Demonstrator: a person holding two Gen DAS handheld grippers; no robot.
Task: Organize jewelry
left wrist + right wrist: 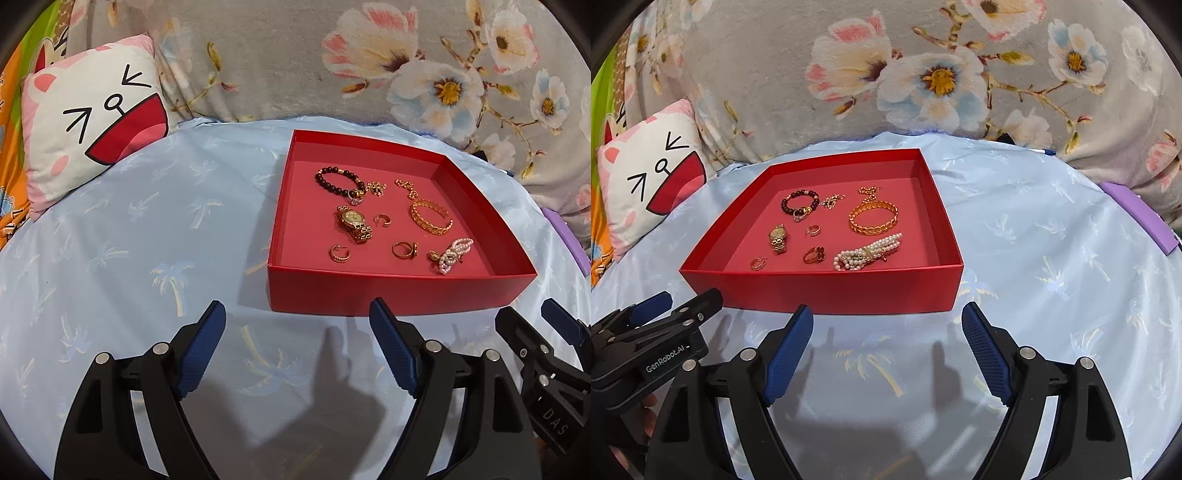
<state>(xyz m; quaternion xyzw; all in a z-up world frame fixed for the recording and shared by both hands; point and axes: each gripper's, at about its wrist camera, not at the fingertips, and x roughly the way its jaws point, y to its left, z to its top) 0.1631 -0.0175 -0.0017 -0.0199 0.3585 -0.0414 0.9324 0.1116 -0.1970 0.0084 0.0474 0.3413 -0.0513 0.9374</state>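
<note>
A shallow red box [399,291] [827,291] sits on the light blue bedsheet. Inside lie a dark bead bracelet [334,181] [799,203], a gold watch [354,223] [778,238], a gold bangle [431,217] [873,220], a pearl hair clip [452,254] [868,252], a gold chain [406,186] [870,192], rings and small hoop earrings [404,250] [814,254]. My left gripper [297,314] is open and empty, just in front of the box. My right gripper [888,317] is open and empty, also in front of the box.
A cartoon-face cushion [92,122] [646,184] lies at the back left. A grey floral blanket [332,55] [923,74] rises behind the box. A purple flat object [1137,218] lies at the right edge. The other gripper shows at each view's side [546,365] [650,332].
</note>
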